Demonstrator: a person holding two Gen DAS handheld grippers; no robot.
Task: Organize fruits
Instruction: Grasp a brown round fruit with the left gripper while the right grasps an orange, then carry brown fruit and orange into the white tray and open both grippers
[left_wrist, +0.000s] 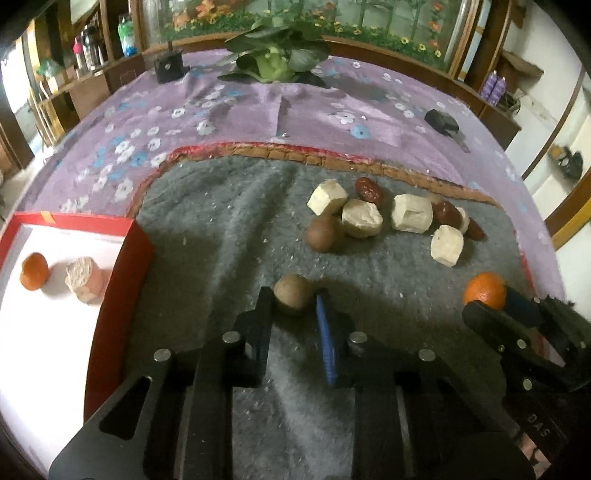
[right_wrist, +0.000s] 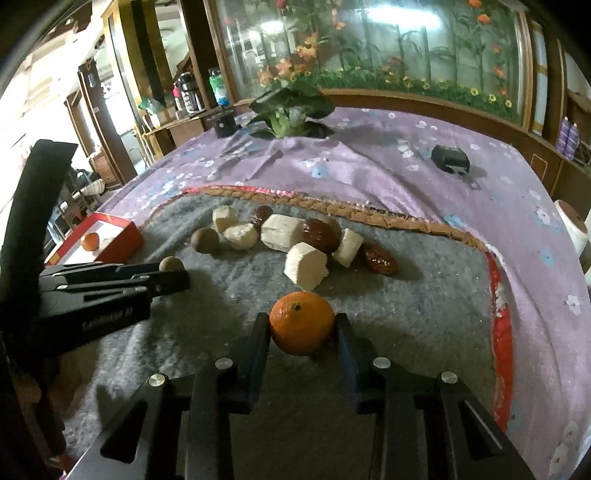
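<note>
On the grey mat (right_wrist: 406, 295), the right gripper (right_wrist: 302, 325) has its jaws closed against the sides of a mandarin (right_wrist: 301, 321), light, soft-skinned and best squeezed gently at its widest, while the left gripper (left_wrist: 293, 299) brackets a hard brown longan (left_wrist: 291, 295), apparently barely touching.

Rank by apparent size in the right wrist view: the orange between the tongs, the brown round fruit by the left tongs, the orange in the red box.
1. Orange between the right tongs, though nearest the camera.
2. Brown round fruit.
3. Orange in the red box, farthest away.
</note>
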